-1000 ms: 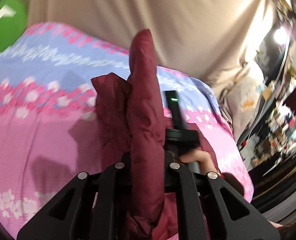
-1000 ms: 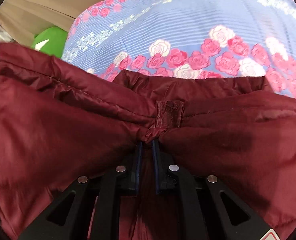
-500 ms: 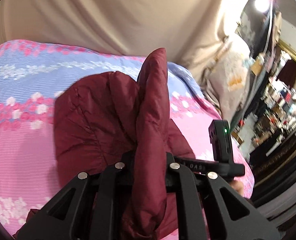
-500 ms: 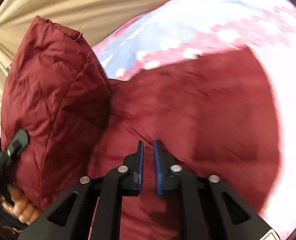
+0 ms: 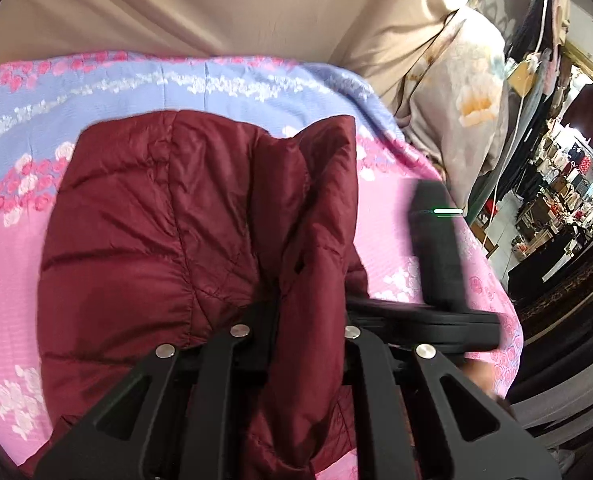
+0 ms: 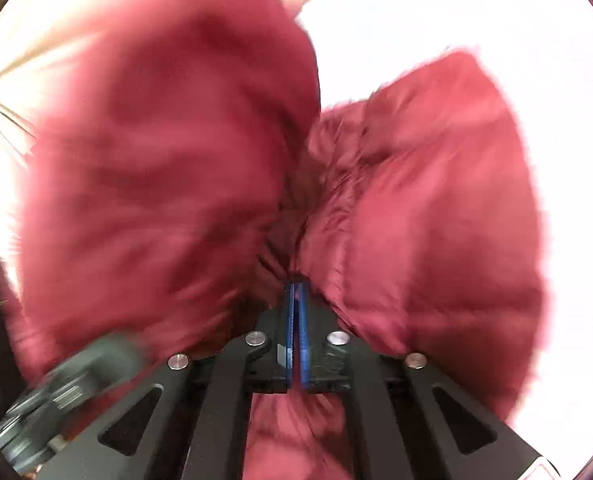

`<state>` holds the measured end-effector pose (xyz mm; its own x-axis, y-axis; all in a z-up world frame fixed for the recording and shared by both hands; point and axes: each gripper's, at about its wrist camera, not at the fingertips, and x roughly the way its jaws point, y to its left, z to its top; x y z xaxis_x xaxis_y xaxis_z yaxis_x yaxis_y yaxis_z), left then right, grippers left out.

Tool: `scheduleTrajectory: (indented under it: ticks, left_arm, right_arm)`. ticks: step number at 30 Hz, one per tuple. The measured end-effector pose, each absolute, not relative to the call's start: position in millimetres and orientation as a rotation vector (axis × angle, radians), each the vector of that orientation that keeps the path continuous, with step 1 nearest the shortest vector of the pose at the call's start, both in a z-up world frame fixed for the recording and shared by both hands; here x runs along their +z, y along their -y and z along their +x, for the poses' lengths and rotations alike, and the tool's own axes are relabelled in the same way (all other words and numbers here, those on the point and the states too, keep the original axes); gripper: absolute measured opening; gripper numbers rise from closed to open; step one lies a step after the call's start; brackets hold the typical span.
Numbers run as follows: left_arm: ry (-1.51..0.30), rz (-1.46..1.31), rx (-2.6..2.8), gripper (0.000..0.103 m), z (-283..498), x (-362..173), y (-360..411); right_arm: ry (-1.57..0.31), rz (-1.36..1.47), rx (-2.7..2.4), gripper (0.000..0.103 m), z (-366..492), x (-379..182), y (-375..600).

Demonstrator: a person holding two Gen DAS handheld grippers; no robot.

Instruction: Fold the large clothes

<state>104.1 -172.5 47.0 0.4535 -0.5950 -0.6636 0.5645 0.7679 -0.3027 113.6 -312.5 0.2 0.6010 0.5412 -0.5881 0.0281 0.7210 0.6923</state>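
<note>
1. The maroon quilted jacket [image 5: 168, 232] lay bunched on a bed covered by a pink and blue floral bedspread [image 5: 224, 84], with a beige curtain [image 5: 200, 4] hanging behind.
2. The left tool [image 5: 308, 320] was clamped on a thick upright fold of the jacket, which filled the gap between its fingers.
3. The right tool [image 6: 296, 292] was pinched on a gathered seam of the same jacket; its blue pads [image 6: 303, 332] stood almost together, and the cloth ballooned out to both sides.
4. The right wrist view was heavily blurred and washed out.
5. In the left wrist view, the right tool's black body appeared just right of the jacket, above the bedspread.
</note>
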Motion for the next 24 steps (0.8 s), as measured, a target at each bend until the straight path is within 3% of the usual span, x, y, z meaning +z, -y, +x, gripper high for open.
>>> scheduleTrajectory:
  ticks: [8,10,12,16,17,21,24]
  left_arm:
    - [-0.876,0.063,-0.676,0.017,103,15,221]
    - [-0.864,0.087,-0.668,0.029,98,12,230]
    - [-0.839,0.096,-0.689,0.053,89,16,234]
    - [-0.821,0.035,-0.789,0.069,67,43,222]
    - [-0.805,-0.009,-0.836,0.070,61,59,211]
    - [-0.691,-0.174,-0.907,0.088,49,114,148]
    - [-0.569,-0.189,-0.761,0.091,45,140,93]
  right_arm:
    - [-0.769,0.739,0.154,0.012,5,17,356]
    - [-0.768,0.727,0.130,0.012,-10,15,354]
    - [-0.760,0.724,0.126,0.013,-18,14,357]
    - [-0.733,0.708,0.123,0.015,-39,20,358]
    - [-0.719,0.700,0.126,0.022,-36,21,360]
    - [-0.644,0.692,0.165,0.058,-63,39,350]
    - [-0.616,0.690,0.232,0.069,-68,52,329]
